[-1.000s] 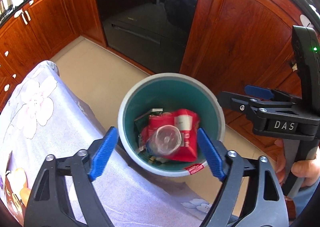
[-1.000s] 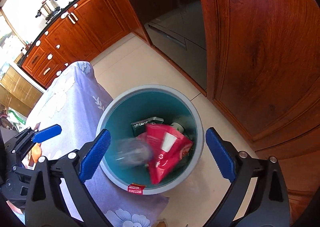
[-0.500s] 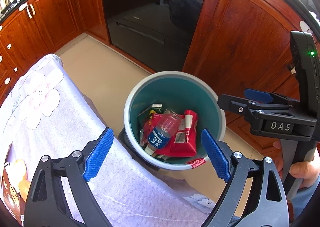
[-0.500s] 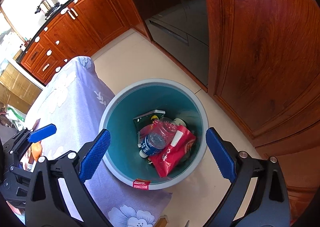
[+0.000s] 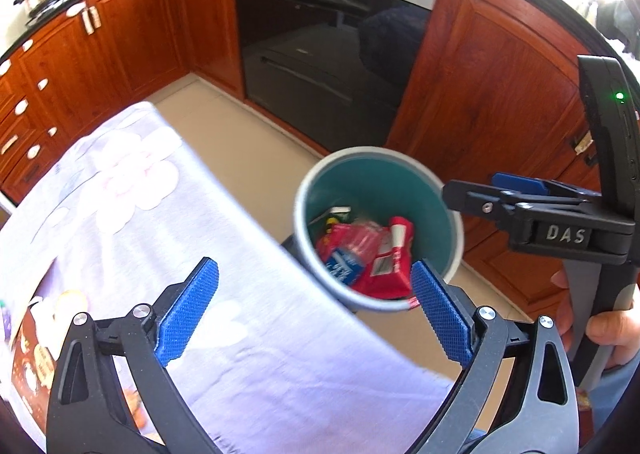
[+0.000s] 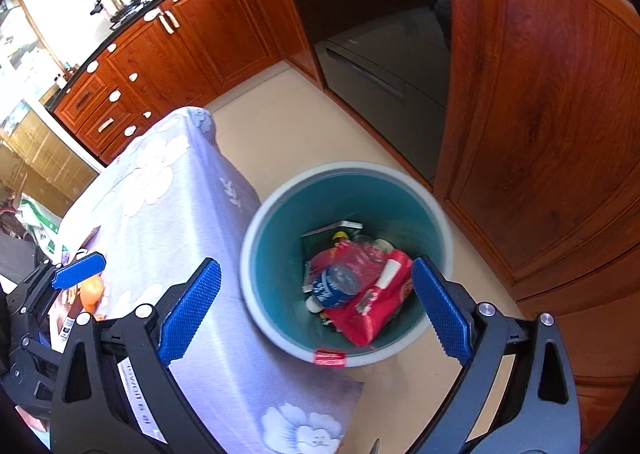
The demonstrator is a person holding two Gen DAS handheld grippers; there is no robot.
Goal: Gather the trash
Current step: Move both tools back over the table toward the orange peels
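Now both claws gape empty, the left claw (image 5: 314,306) opening; remaining trash lies leftward on the counter (image 5: 140,214), nearer it than the right claw (image 6: 316,310).

— How's the light?
— Bright daylight. It blows out to white at the top corners of both views, and the glossy black glass oven door (image 5: 332,66) carries pale reflections.
— Sharpness?
— Motion blur smears the round grey-rimmed teal trash bin (image 6: 256,254) and the lilac floral tablecloth (image 5: 168,254). The fisheye bends the red-brown wooden cabinets (image 6: 540,114) at the edges.
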